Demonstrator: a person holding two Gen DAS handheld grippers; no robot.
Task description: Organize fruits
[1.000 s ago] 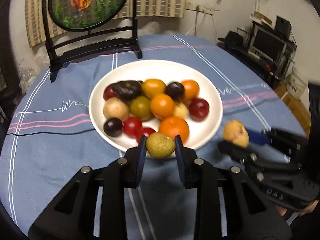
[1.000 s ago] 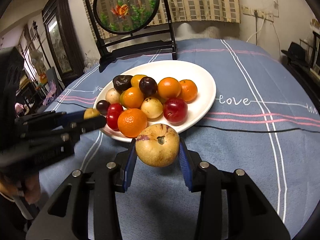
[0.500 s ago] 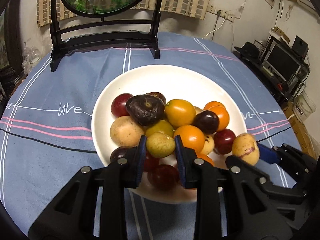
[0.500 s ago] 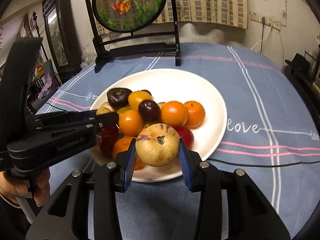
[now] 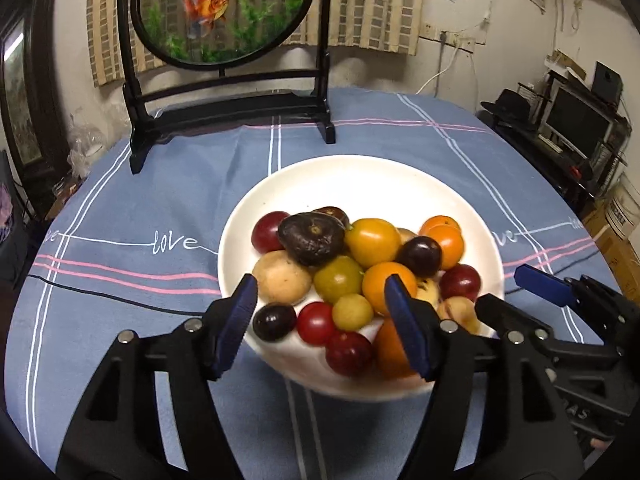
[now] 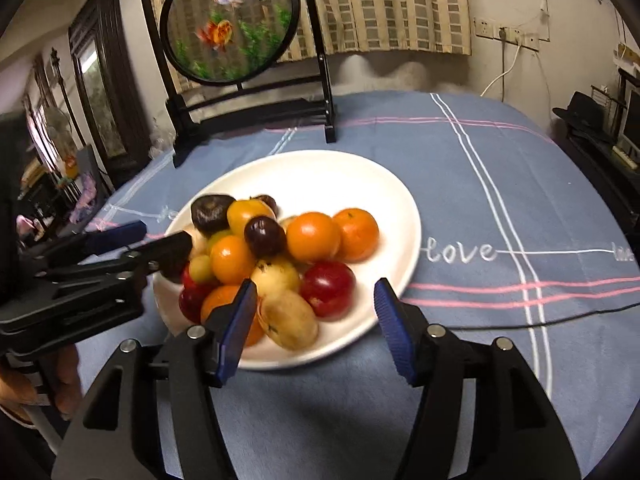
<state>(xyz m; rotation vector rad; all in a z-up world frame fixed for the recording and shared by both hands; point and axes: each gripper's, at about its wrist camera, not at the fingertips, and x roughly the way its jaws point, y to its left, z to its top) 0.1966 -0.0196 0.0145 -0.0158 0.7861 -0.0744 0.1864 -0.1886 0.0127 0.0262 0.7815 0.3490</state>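
A white plate (image 5: 360,184) on the blue tablecloth holds a heap of several fruits: oranges, plums, a dark wrinkled fruit (image 5: 311,238). My left gripper (image 5: 324,324) is open and empty over the plate's near rim, above a small yellow-green fruit (image 5: 353,311). My right gripper (image 6: 314,320) is open and empty over the plate (image 6: 340,176) at its near edge. A tan pear-like fruit (image 6: 288,319) lies, blurred, on the plate between its fingers. The right gripper also shows in the left wrist view (image 5: 520,292), and the left gripper in the right wrist view (image 6: 156,236).
A black-framed round goldfish screen (image 5: 224,12) stands at the table's far side. A thin black cable (image 6: 520,322) crosses the cloth to the right of the plate. Shelves with electronics (image 5: 576,120) stand beyond the table's right edge.
Both grippers moved forward over the plate and opened. The yellow-green fruit left the left gripper and the tan fruit left the right gripper; both now lie on the plate.
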